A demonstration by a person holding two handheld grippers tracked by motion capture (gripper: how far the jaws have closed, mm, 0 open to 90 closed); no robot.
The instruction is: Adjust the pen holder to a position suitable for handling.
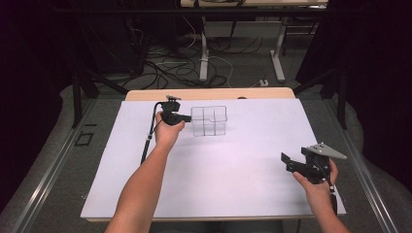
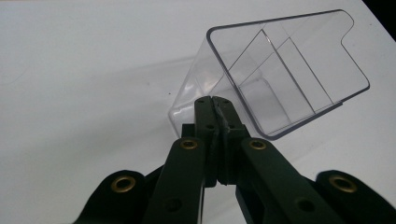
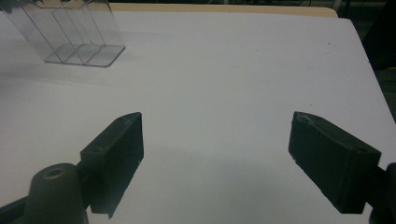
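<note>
Between left gripper (image 2: pixel 215 109) jaws, organizer wall (image 2: pixel 205 79)

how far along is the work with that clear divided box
Done: the left gripper is shut on the wall of the clear divided box. In hand: holding it on the white table. Left: whatever follows; the right gripper hangs open, apart from the box, holding nothing.

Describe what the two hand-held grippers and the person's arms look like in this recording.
Both are black. The left hand-held gripper has flat linkage bars with brass-coloured rivets and a black cable trailing from it. The right hand-held gripper has blocky rectangular jaws and carries a grey three-cornered plate on top. The forearms are bare, no sleeves.
</note>
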